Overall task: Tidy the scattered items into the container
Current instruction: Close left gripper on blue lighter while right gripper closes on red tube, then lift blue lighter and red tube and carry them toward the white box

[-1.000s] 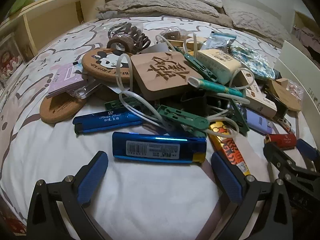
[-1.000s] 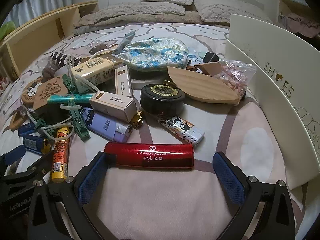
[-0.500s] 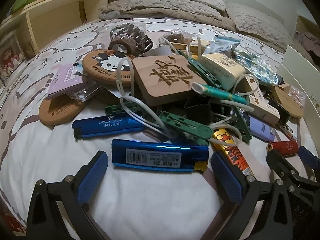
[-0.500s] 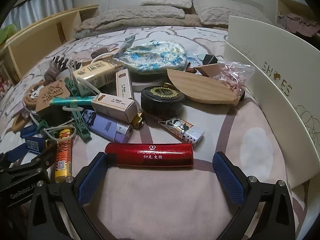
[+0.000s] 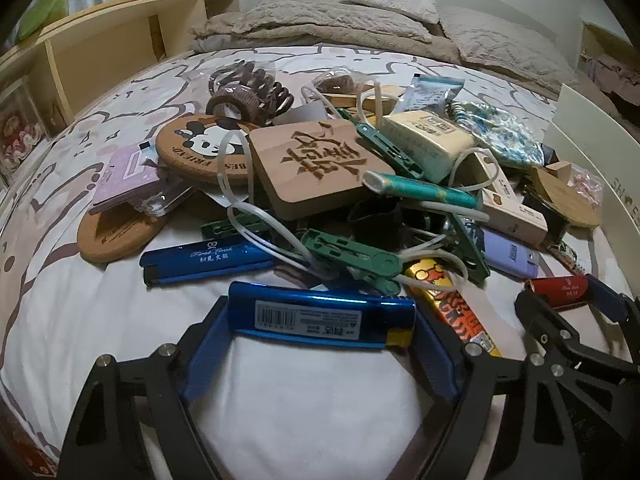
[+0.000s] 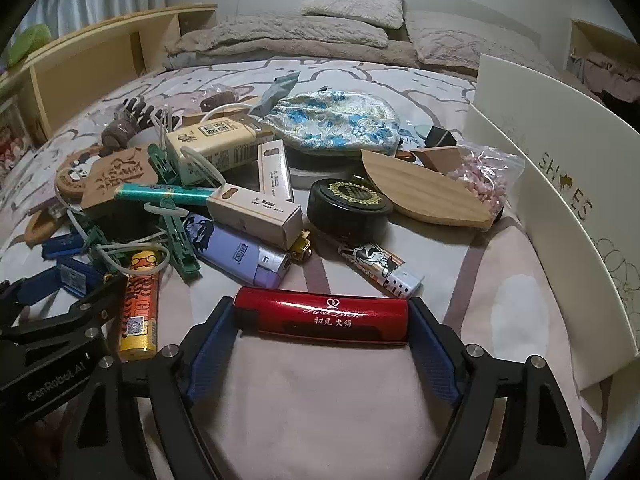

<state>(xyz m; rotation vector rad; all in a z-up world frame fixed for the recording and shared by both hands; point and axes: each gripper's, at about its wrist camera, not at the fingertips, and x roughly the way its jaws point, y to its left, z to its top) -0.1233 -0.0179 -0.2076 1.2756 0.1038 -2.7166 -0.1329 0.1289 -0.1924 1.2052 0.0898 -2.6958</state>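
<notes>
Grippers on both sides are shown angled downward over a bed (image 5: 280,420) covered with a patterned sheet. The left gripper (image 5: 320,344) is seen with its blue pads (image 5: 204,356) brought against the two ends of a blue lighter (image 5: 320,314), which lies crosswise on the sheet with its barcode label facing up; its jaws have just been closing, and the lighter is held lengthwise between them. The right gripper (image 6: 320,344) is posed likewise, its pads (image 6: 434,354) pressed to the ends of a red lighter (image 6: 322,316) that rests crosswise on the sheet; its jaws too have just been closing onto the object between them. In the left wrist view the right gripper (image 5: 568,308) appears at the right edge, beside the left one, with the red lighter (image 5: 560,290) in its grasp. Beyond both grippers a pile of scattered items is heaped on the bed: a square wooden coaster (image 5: 320,168), a round cork coaster with a panda (image 5: 200,148), green clothes pegs (image 5: 352,256), a second blue lighter (image 5: 204,260), a lilac lighter (image 6: 240,256), a black round tin (image 6: 348,200) and a floral pouch (image 6: 336,124). The container, a white shoe box (image 6: 560,200), stands to the right of the pile, its wall rising just beside the right gripper.
</notes>
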